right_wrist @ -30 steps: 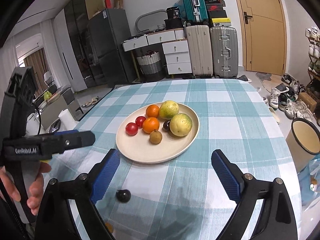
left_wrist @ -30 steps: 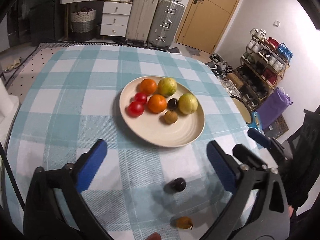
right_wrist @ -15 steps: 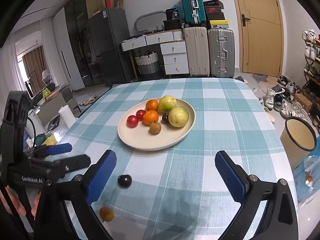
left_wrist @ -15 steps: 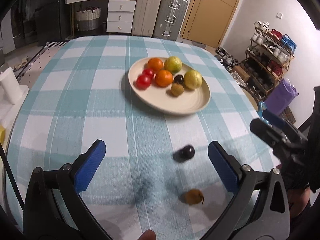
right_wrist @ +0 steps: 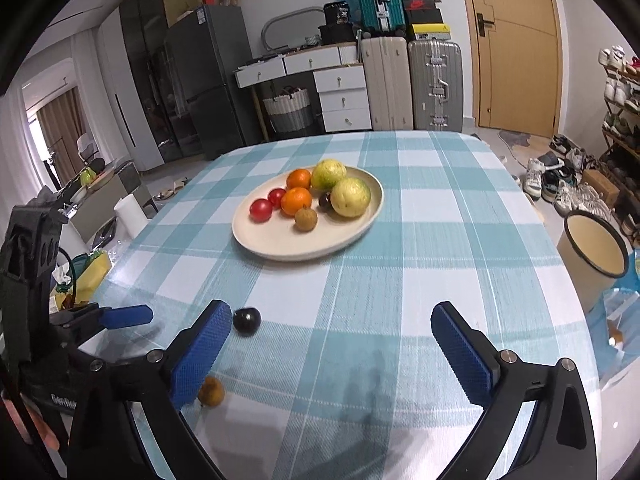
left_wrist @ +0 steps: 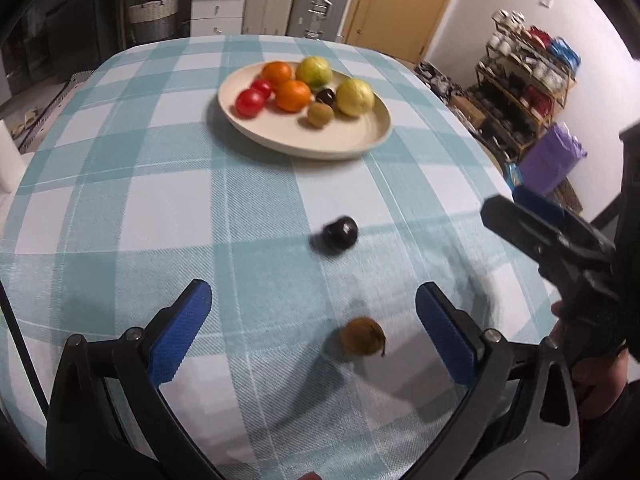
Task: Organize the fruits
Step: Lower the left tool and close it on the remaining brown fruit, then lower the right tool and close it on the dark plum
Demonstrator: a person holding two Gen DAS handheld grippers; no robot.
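Note:
A cream plate (left_wrist: 344,140) (right_wrist: 280,244) on the checked tablecloth holds two oranges, two red tomatoes, two yellow-green guavas, a dark plum and a brown longan. Off the plate lie a dark plum (left_wrist: 339,232) (right_wrist: 246,321) and a small brown fruit (left_wrist: 362,337) (right_wrist: 211,391). My left gripper (left_wrist: 316,336) is open and empty, with the brown fruit between its fingers. My right gripper (right_wrist: 332,344) is open and empty, its left finger beside the loose plum. Each gripper also shows in the other's view: the right (left_wrist: 536,216), the left (right_wrist: 120,316).
The round table's near edge is close below both grippers. A cream bucket (right_wrist: 592,248) stands on the floor at the right. A shoe rack (left_wrist: 524,80), suitcases (right_wrist: 412,80) and drawers (right_wrist: 340,96) line the far side. A paper roll (right_wrist: 130,216) stands left.
Both grippers have pulled back toward the near edge of the table. The plate now looks farther off, and the loose plum and brown fruit have come fully into view.

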